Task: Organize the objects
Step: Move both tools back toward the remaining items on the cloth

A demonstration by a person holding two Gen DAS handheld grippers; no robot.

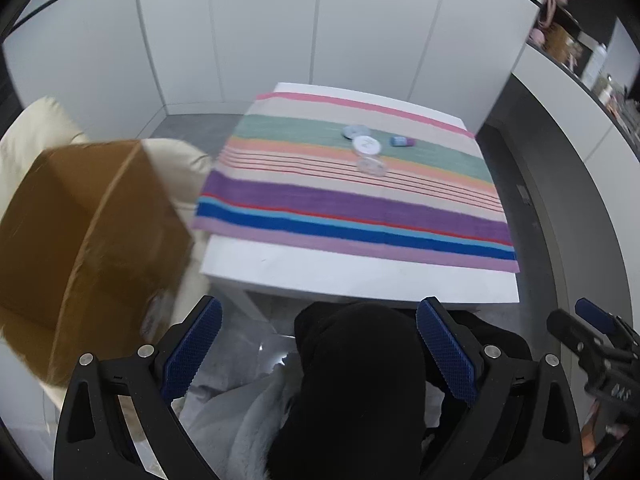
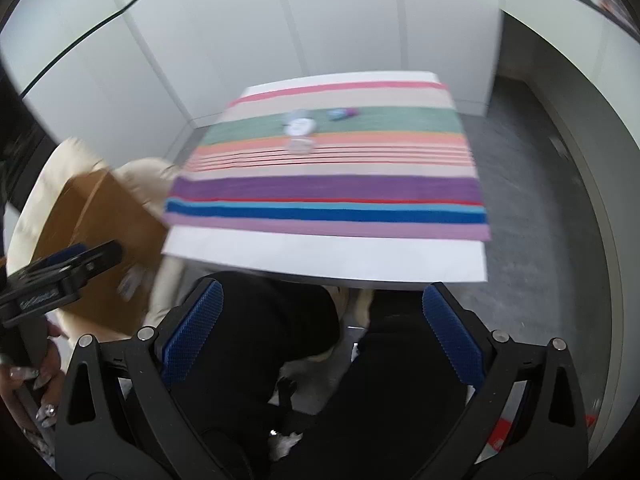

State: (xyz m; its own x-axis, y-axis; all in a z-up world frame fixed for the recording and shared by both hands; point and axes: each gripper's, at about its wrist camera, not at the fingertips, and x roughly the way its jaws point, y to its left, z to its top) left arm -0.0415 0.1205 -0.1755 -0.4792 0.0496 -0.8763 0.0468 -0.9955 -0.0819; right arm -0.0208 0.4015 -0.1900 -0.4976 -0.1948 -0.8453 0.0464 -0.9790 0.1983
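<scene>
A white table (image 1: 352, 276) (image 2: 328, 258) carries a striped cloth (image 1: 360, 204) (image 2: 328, 188). On the cloth's far part lie a white round lid (image 1: 367, 144) (image 2: 299, 127), a bluish round lid (image 1: 352, 131), a clear round container (image 1: 371, 167) (image 2: 301, 145) and a small blue-and-purple bottle (image 1: 402, 141) (image 2: 342, 113) on its side. My left gripper (image 1: 319, 340) is open and empty, held in front of the table above my lap. My right gripper (image 2: 322, 320) is open and empty, also short of the table's near edge.
A brown cardboard box (image 1: 76, 236) (image 2: 100, 236) sits on a cream cushioned seat (image 1: 36, 128) left of the table. White wall panels stand behind. A counter with shelves (image 1: 580, 60) runs along the right. My black-clothed legs (image 1: 360, 380) are below.
</scene>
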